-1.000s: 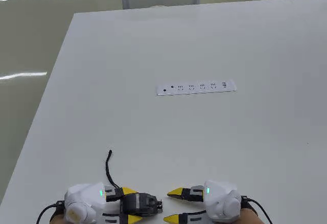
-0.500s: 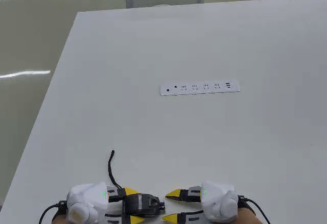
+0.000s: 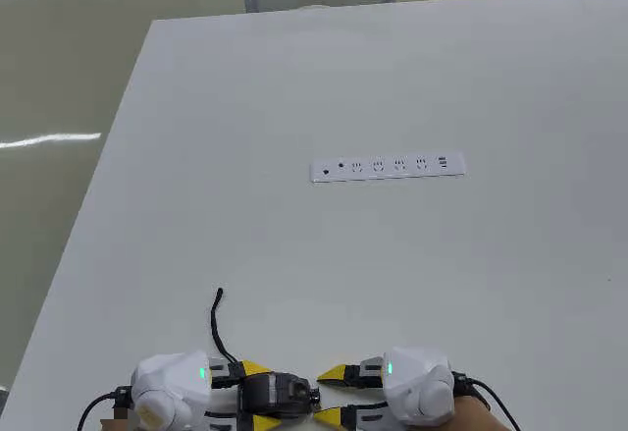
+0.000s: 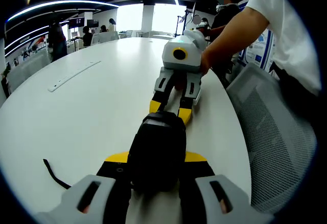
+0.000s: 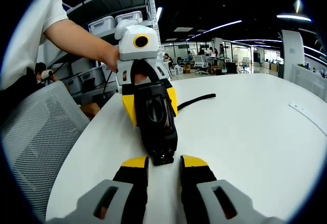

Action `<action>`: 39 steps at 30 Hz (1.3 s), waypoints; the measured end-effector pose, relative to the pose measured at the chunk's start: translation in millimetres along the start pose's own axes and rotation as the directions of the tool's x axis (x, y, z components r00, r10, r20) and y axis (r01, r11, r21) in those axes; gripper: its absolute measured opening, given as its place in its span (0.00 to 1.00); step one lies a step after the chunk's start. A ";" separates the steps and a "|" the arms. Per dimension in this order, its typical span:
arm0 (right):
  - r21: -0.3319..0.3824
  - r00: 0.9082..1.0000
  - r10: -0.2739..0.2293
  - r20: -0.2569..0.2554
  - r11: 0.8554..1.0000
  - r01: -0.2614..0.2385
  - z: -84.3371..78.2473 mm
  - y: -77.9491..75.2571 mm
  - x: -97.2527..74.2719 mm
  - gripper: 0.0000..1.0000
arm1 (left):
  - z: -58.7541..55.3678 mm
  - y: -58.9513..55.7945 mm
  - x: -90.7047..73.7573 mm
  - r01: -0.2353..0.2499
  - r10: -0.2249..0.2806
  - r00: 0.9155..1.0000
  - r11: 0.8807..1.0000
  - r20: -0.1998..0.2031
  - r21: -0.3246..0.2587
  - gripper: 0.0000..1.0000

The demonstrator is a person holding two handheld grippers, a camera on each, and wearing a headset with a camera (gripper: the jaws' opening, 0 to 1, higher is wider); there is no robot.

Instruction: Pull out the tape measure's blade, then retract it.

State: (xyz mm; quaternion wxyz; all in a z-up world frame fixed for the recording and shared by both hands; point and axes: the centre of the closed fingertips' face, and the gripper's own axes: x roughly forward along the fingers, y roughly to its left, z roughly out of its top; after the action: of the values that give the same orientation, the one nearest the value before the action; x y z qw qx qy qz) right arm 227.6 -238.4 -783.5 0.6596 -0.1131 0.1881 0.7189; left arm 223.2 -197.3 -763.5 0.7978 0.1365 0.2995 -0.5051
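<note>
Well nearer to me than the power strip (image 3: 389, 167), at the close edge of the white table (image 3: 294, 107), my left gripper (image 3: 257, 394) is clamped across the black tape measure (image 3: 285, 392), bracing the case so it cannot slide when the blade is drawn. Its black strap (image 3: 213, 323) trails toward the power strip. My right gripper (image 3: 326, 395) faces the case, jaws slightly apart, the blade's end hook (image 5: 162, 158) just at their tips, not yet pinched. No blade is out; I judge gripping that hook comes next.
</note>
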 end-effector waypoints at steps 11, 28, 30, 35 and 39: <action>-0.021 1.000 0.015 -0.005 1.000 -0.015 0.6 1.7 3.3 0.19 | -0.5 0.2 -0.1 -0.001 0.001 1.000 1.000 0.000 0.003 0.32; -0.030 1.000 0.016 -0.006 0.999 -0.016 -1.2 0.9 3.0 0.13 | -0.3 0.0 0.2 -0.002 0.002 1.000 1.000 -0.002 0.009 0.32; -0.030 1.000 0.016 -0.005 0.999 -0.016 -1.0 1.0 2.7 0.13 | -0.2 0.1 0.2 -0.002 0.002 1.000 1.000 -0.002 0.009 0.32; -0.044 1.000 0.016 -0.006 0.999 -0.016 -1.4 1.4 2.5 0.13 | 0.4 -0.5 0.3 -0.002 0.002 1.000 1.000 -0.002 0.011 0.32; -0.042 1.000 0.014 -0.003 0.999 -0.014 -1.3 1.2 2.4 0.13 | 0.3 -0.3 0.1 -0.002 0.002 1.000 1.000 -0.002 0.011 0.32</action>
State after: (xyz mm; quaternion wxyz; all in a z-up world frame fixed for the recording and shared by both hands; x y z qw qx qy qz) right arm 226.0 -236.8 -785.5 0.6517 -0.1266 0.1744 0.7272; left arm 223.1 -197.7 -763.3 0.7972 0.1418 0.2973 -0.5060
